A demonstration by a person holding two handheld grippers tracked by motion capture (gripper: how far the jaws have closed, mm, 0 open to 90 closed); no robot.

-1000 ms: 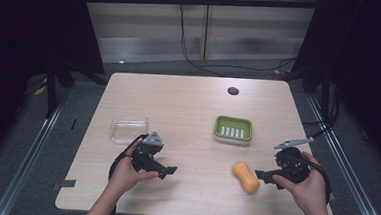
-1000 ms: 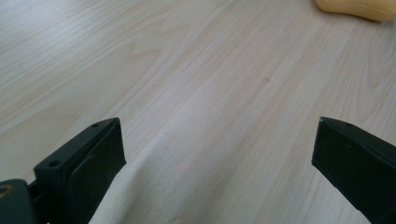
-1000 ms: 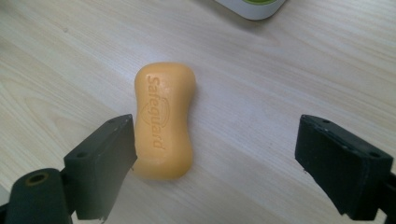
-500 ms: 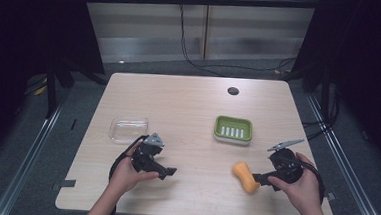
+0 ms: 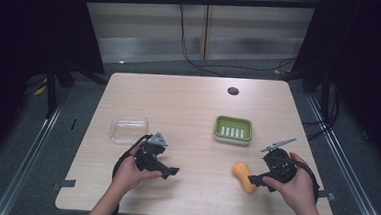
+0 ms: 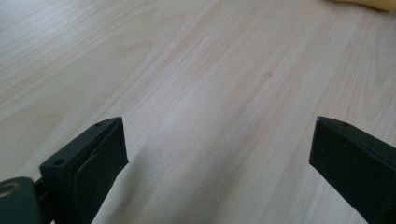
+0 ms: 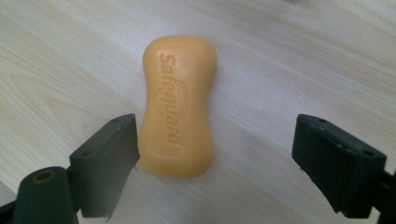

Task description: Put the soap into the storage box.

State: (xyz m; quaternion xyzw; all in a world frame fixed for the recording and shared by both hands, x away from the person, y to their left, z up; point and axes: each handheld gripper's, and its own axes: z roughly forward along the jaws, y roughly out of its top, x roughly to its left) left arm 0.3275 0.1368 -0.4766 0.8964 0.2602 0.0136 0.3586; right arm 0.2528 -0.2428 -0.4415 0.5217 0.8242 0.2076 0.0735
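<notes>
R gripper (image 5: 255, 181): I see its jaws spread wide, though they have just been closing a little. The orange soap bar (image 7: 178, 106) lies flat on the table (image 5: 193, 107) between them, embossed "Safeguard" face up. In the right gripper view the bar sits well off-centre in the gap: its near end is just beside the jaw on that view's left, possibly brushing it, can't tell for sure; wide bare table separates it from the other jaw. No pinch on the bar. Bar's long axis runs roughly along the gripper's line of reach, far end beyond the jaw tips. In the high view I see the R hand (image 5: 299, 187) wrapped round the gripper body, tips pointing at the soap bar (image 5: 245, 177), which lies directly ahead of them.

L gripper (image 5: 170, 172): jaws spread, nothing between them but bare wood grain, per the left gripper view (image 6: 219, 154). L hand (image 5: 132, 166) holds it low over the table, tips pointing toward the R gripper's side. A sliver of yellow-orange shows far ahead of its jaws at the top edge; too little to ID.

Other items, rel. to grippers: green soap dish (image 5: 233, 129), slotted, ahead of the R gripper and a bit toward the L one, apart from the bar. Clear plastic container (image 5: 128, 129) just ahead of the L gripper, on its outer side, not touching. Dark round hole (image 5: 233, 91) in the table far ahead of both.
</notes>
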